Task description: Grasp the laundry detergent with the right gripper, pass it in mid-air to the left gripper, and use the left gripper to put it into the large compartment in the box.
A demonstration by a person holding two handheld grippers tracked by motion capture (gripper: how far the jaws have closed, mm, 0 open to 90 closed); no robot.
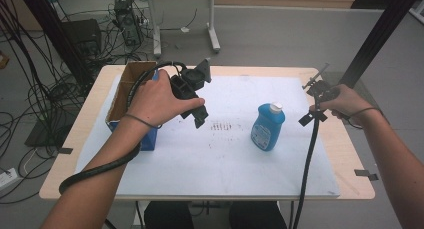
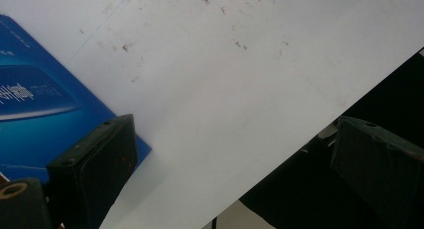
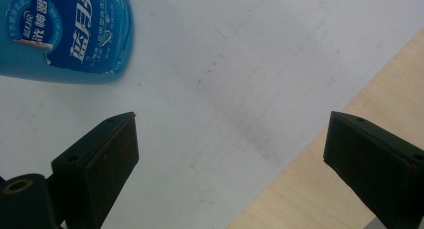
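Note:
A blue bottle point(image 1: 268, 126) with a white cap stands upright on the white sheet point(image 1: 220, 154), right of centre. An open box point(image 1: 121, 96), blue outside and brown inside, sits at the sheet's left. A hand holds my left gripper point(image 1: 197, 114) above the sheet beside the box, well left of the bottle. In the left gripper view its jaws point(image 2: 235, 126) stand open over bare sheet, with the box's blue side point(image 2: 40, 114) at the left. My right gripper point(image 1: 311, 101) hovers near the table's right edge, open point(image 3: 230, 119), with the bottle point(image 3: 65, 29) lying ahead of it.
The wooden tabletop point(image 1: 350, 159) shows as a border around the sheet, and its bare wood point(image 3: 325, 189) lies under the right gripper. Faint brown specks point(image 1: 220, 126) mark the sheet's middle. Thick black cables point(image 1: 95, 171) trail off each gripper. Another table's legs point(image 1: 214, 36) stand behind.

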